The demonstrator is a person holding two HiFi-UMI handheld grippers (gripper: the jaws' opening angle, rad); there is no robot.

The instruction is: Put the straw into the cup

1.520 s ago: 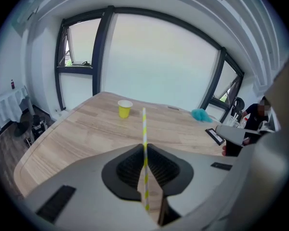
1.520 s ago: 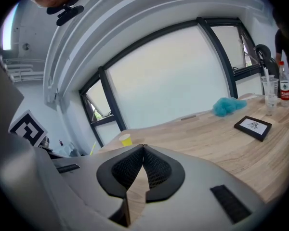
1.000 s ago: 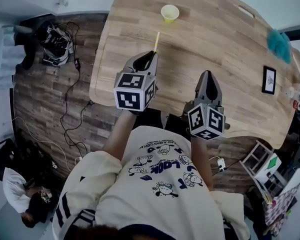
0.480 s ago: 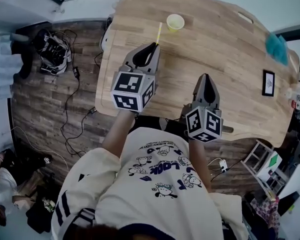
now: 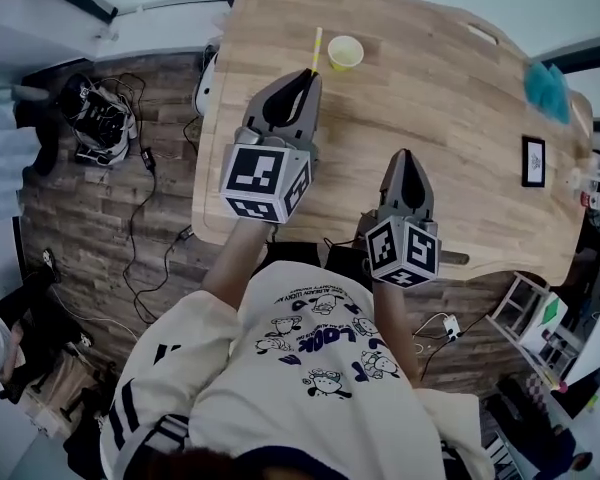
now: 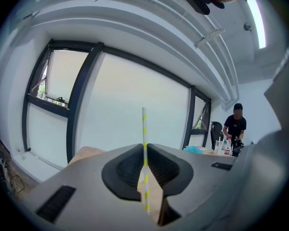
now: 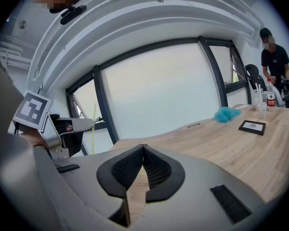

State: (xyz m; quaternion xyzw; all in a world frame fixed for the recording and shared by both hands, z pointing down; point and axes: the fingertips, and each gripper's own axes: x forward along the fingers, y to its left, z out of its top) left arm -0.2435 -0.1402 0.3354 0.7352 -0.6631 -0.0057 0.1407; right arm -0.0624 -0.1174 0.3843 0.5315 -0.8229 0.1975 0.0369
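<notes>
Nearby, clamped straw [image 5: 316, 46] beside cup [image 5: 345, 52], blue cloth [image 5: 548, 86], framed card [image 5: 536, 161]

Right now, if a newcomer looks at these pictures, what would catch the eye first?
The yellow-striped straw, clamped in the left gripper, stands out first; in the head view its tip shows just left of the yellow cup at the far end of the wooden table. The right gripper hangs nearer the person, jaws together and empty.
</notes>
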